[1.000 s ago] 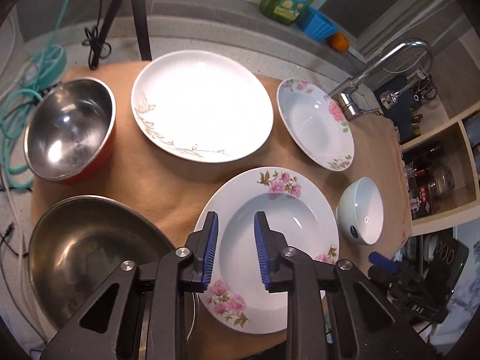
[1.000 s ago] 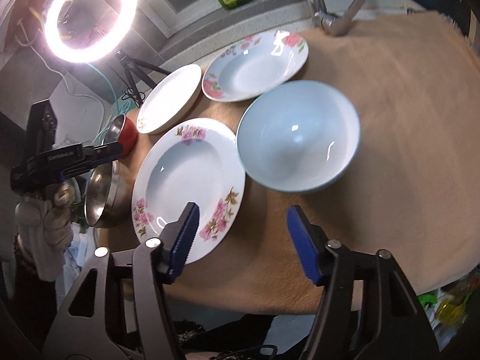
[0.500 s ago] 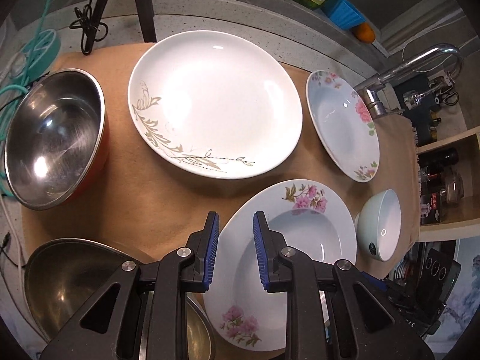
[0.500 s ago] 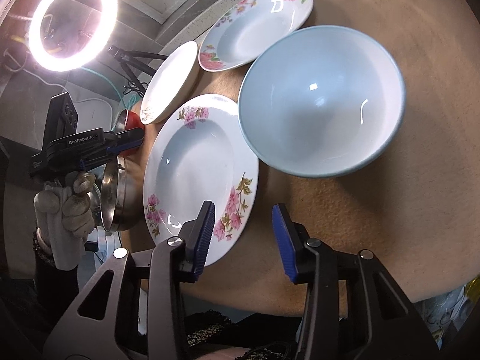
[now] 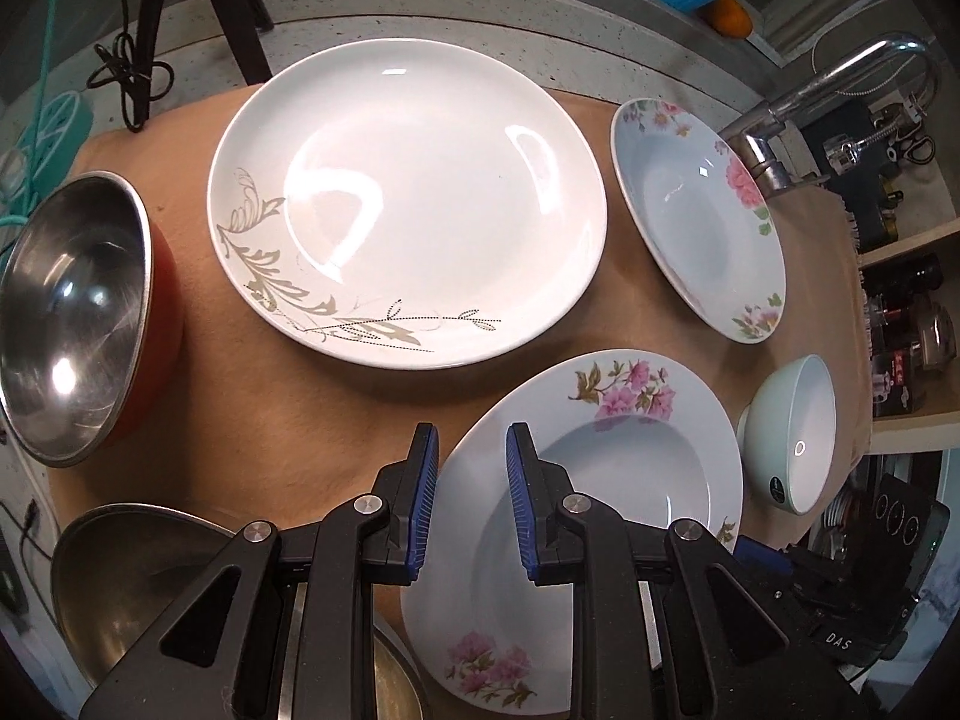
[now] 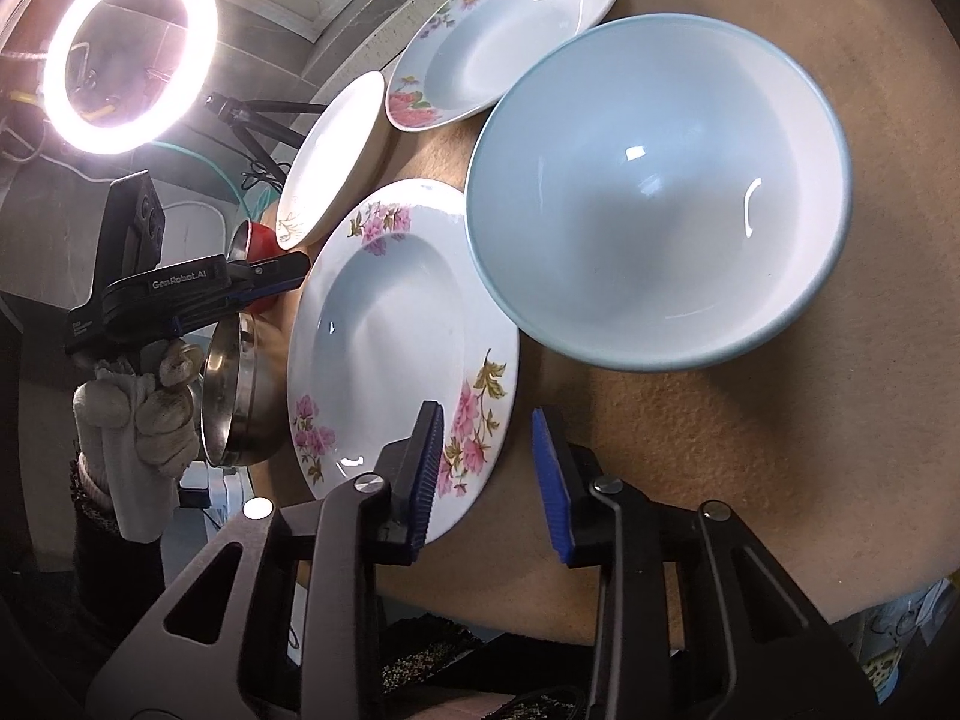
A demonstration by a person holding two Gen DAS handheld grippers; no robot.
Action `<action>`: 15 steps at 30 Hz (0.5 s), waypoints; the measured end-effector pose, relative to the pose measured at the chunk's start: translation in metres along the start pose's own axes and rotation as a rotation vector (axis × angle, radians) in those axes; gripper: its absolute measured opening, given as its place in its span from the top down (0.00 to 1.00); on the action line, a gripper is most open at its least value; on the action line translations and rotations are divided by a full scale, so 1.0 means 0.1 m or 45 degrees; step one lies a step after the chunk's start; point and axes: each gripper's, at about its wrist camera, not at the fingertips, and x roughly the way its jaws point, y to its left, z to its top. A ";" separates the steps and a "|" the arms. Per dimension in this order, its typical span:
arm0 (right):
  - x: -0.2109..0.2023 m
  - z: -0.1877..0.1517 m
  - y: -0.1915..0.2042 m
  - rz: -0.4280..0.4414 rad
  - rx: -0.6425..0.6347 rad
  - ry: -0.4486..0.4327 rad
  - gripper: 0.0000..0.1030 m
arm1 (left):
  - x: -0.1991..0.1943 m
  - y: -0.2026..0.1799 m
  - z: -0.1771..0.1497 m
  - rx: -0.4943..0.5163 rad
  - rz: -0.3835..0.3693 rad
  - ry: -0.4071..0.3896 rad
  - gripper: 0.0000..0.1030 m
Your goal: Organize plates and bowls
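Note:
A deep plate with pink flowers (image 5: pixel 600 510) (image 6: pixel 390 324) lies on the brown cloth. My left gripper (image 5: pixel 468 498) (image 6: pixel 297 267) hangs over the plate's left rim, slightly open, and the pads do not press on it. My right gripper (image 6: pixel 489 480) straddles the opposite rim. Its jaws are closing, with the rim between them and a gap still showing. A pale blue bowl (image 6: pixel 654 204) (image 5: pixel 792 438) stands beside this plate. Farther back lie a second flowered plate (image 5: pixel 702 222) (image 6: pixel 498 36) and a large white plate with a gold leaf pattern (image 5: pixel 408 198) (image 6: pixel 333 162).
A red-sided steel bowl (image 5: pixel 72 312) and a bigger steel bowl (image 5: pixel 150 570) (image 6: pixel 234 396) stand at the cloth's (image 5: pixel 270 420) left end. A tap (image 5: pixel 840 78) rises at the back right. A ring light (image 6: pixel 129 54) on a tripod stands behind. A gloved hand (image 6: pixel 138 414) holds the left gripper.
The left gripper came forward and down, from over the flowered plate's bowl to its left rim. The right gripper sank toward the plate's other rim and its jaws narrowed a lot.

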 end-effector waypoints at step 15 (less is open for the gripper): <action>0.09 -0.01 -0.05 0.027 0.022 0.039 0.84 | 0.09 -0.12 0.04 0.035 0.047 0.037 0.79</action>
